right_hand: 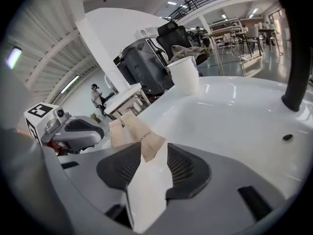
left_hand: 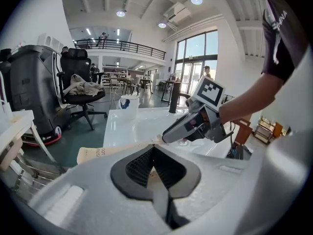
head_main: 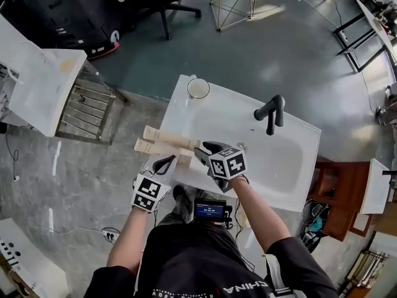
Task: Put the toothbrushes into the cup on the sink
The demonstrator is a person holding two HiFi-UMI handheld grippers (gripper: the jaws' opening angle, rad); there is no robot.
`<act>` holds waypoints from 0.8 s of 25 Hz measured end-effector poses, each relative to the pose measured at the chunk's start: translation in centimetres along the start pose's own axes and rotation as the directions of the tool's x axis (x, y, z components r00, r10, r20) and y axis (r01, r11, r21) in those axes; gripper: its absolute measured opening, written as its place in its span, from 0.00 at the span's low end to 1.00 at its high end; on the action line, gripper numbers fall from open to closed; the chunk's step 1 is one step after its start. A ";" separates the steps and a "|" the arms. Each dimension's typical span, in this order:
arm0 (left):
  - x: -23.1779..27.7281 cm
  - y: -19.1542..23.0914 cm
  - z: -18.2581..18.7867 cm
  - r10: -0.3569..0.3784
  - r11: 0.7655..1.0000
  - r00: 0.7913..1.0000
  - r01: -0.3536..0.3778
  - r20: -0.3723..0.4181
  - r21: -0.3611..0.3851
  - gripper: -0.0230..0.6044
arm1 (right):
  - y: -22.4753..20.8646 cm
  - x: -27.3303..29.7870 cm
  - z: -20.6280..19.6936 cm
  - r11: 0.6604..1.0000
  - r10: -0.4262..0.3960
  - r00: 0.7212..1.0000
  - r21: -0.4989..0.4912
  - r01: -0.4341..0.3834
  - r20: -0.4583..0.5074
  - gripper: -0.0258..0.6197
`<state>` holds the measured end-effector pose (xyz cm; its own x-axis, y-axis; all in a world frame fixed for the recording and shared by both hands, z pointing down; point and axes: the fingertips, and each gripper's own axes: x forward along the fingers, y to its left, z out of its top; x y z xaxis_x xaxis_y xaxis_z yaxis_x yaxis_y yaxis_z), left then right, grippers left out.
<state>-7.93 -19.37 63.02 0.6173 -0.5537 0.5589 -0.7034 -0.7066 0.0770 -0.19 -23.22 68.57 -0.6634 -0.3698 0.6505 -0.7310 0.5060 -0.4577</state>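
Presently we find the right gripper (right_hand: 154, 148) spread wide astride a toothbrush box (right_hand: 142, 133); centre it, then close. Left gripper (left_hand: 154, 150) pinched together, empty. Cup (head_main: 198, 88) at 12 o'clock.

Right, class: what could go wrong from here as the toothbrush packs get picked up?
The right gripper, jaws open, straddles only the end of one toothbrush pack; gripped there, it may swing or slip. The second pack lies beside it on the sink rim and could get knocked off. The cup sits at the sink's corner; a long pack might tip it.
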 end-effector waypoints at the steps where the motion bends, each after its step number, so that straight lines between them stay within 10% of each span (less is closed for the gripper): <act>1: 0.0 0.1 -0.2 0.002 1.000 1.000 -0.002 -0.002 -0.002 0.03 | 0.0 0.2 0.0 1.000 0.016 1.000 0.013 -0.016 -0.003 0.31; 20: 0.3 1.0 -1.1 0.027 0.999 0.999 -0.028 -0.031 -0.034 0.03 | 1.1 1.2 0.1 0.987 0.158 0.987 0.027 -0.158 -0.004 0.14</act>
<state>-8.82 -19.74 64.17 0.5872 -0.5586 0.5858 -0.7318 -0.6756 0.0892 -1.82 -23.13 68.78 -0.7699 -0.2821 0.5724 -0.6212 0.5365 -0.5712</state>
